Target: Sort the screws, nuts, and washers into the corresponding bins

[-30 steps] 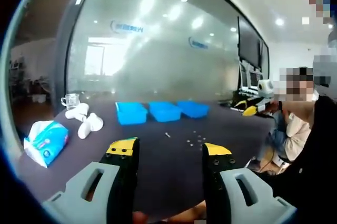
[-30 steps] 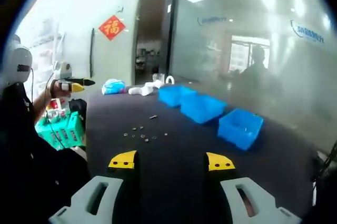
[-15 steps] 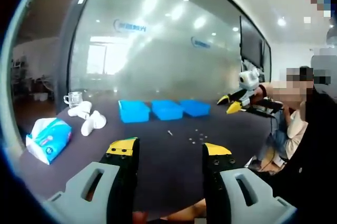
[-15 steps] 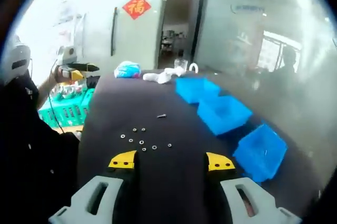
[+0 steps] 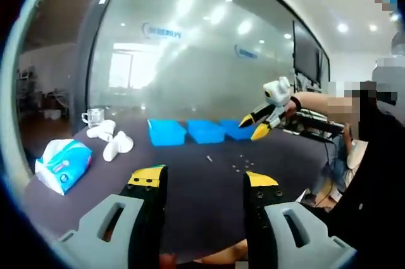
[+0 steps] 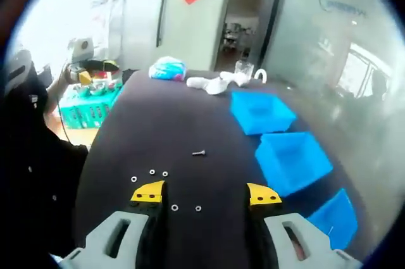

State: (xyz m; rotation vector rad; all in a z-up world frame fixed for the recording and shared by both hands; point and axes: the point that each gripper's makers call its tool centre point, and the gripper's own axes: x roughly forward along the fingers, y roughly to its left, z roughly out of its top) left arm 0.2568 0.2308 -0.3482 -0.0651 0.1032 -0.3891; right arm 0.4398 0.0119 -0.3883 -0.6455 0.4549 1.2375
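A dark table carries three blue bins in a row. In front of them lie a small screw and several loose nuts and washers. My left gripper hangs open and empty near the table's near edge. My right gripper hovers open in the air beside the bins, held by a hand. In the right gripper view, that gripper stands open above the washers, with the screw just ahead and the bins to the right.
A blue tissue pack, white crumpled items and a glass cup sit at the table's left end. A green basket stands beside the table. A person sits at the right. A glass wall runs behind the bins.
My right gripper has swung in over the table and tilted down, so the loose parts now lie right under its jaws. My left gripper has hardly moved.
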